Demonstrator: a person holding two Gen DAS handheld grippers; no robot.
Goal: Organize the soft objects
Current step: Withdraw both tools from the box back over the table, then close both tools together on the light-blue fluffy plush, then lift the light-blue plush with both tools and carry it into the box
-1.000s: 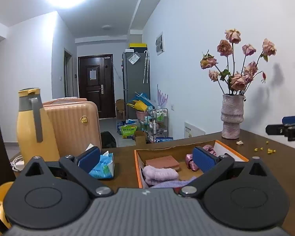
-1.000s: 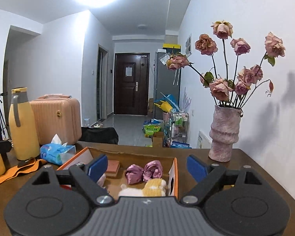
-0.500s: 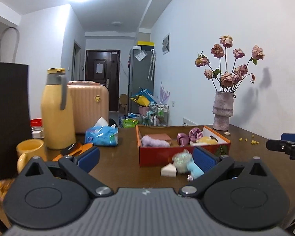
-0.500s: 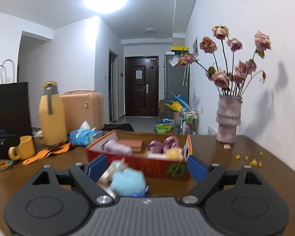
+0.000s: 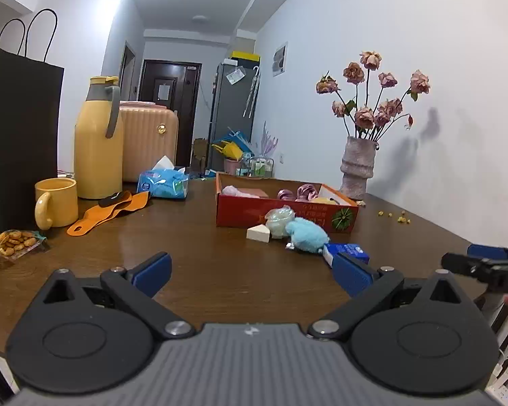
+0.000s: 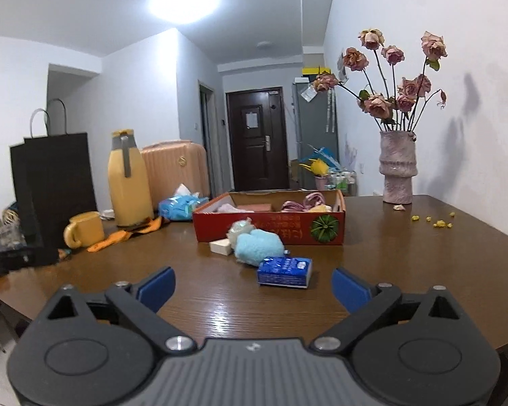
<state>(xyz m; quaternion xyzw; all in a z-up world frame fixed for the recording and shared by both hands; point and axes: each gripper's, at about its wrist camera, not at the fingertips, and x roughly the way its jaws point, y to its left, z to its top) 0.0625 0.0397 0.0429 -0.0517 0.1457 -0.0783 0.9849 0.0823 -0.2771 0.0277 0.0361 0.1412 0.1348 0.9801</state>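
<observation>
Tongs pulled back from red cardboard box (image 6: 269, 228): left tongs (image 5: 250, 272), right tongs (image 6: 254, 286) spread, empty. Fluffy blue plush (image 6: 259, 247) ahead, next pick likely.

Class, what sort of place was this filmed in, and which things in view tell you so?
Probably a lived-in flat: a wooden dining table opening onto a hallway with a front door, a fridge and a suitcase.

A home: entry door (image 6: 254, 138), fridge (image 6: 313, 132), suitcase (image 6: 176, 169), vase (image 6: 398, 165).
</observation>
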